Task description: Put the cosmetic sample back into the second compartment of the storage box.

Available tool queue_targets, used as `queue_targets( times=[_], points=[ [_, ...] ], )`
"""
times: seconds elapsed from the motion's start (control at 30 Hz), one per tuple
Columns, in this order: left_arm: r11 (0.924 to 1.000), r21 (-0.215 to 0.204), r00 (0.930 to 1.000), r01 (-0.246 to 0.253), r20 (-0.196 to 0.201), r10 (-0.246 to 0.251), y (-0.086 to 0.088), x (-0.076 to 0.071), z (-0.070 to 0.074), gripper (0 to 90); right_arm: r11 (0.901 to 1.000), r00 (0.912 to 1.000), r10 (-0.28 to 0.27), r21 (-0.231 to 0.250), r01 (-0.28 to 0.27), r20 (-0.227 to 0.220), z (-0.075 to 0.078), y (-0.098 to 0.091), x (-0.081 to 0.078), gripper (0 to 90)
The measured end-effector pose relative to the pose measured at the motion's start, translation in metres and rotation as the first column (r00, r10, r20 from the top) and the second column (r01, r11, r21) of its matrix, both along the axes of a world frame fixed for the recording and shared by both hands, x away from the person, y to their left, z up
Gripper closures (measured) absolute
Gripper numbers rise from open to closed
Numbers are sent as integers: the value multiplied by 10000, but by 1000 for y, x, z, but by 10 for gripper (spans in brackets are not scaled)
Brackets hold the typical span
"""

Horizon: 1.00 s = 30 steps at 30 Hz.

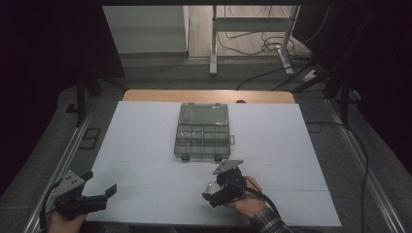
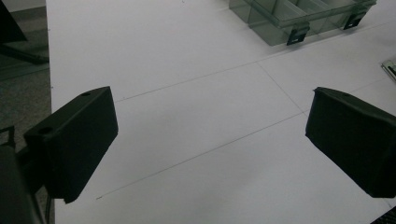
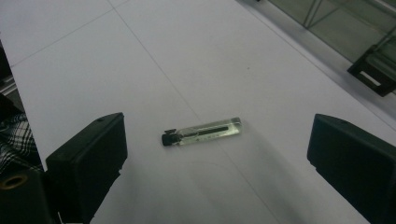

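Two handheld grippers sit low over a white table top (image 1: pixel 145 145), both with their black jaws spread wide and holding nothing. From the high view, the left gripper (image 1: pixel 99 187) is at the near left corner of the white surface, close to the left edge, held by a hand (image 1: pixel 60 221) at the bottom of the frame. Its own view looks across bare white board toward the front corner of a clear compartment box (image 2: pixel 299 16), well apart from the jaws. Thin seam lines cross the board between them.

The right gripper (image 1: pixel 210 190) is near the front edge, right of centre, held by a hand (image 1: pixel 250 201) in a plaid sleeve (image 1: pixel 267 223). In the right gripper view, a small clear vial (image 3: pixel 203 132) with a black cap lies flat on the white surface, between the two open jaws and a little ahead of them, touching neither. Its capped end points toward the jaw on the left of that view.

The clear box (image 1: pixel 202 131) sits at the middle of the table toward the far side, its lid standing open at the back, black latches on its near wall. Wide bare surface lies on both sides of the box and between the two grippers. Beyond the far edge a strip of wood (image 1: pixel 209 95) shows, then grey floor with cables (image 1: pixel 262 46).
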<state>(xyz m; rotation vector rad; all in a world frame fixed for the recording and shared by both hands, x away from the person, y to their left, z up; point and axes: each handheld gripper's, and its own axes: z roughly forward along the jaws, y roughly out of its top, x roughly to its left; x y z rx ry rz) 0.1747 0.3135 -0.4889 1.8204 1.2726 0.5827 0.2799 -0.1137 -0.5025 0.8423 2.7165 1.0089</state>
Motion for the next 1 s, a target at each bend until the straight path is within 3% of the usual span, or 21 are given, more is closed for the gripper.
queue_targets(
  times=[0.4, 0.73, 0.87, 1.0],
  points=[
    [10000, -11, 10000, 25, 2, -25, 0, 0, 0, 27, 9972, 9987, 509, -551, -506, 36, -12, 14, 1, 99],
    [10000, -27, 10000, 59, 26, -59, 0, 0, 0, 27, 9923, 9961, 882, -880, -871, 82, -22, 23, 4, 249],
    [10000, -23, 10000, 71, 31, -71, 0, 0, 0, 27, 9882, 9934, 1073, -1146, -1020, 416, -21, 25, 2, 393],
    [10000, -18, 10000, 85, 46, -85, 0, -1, 0, 27, 9870, 9927, 1122, -1204, -1061, 445, -20, 25, 1, 397]
  ],
)
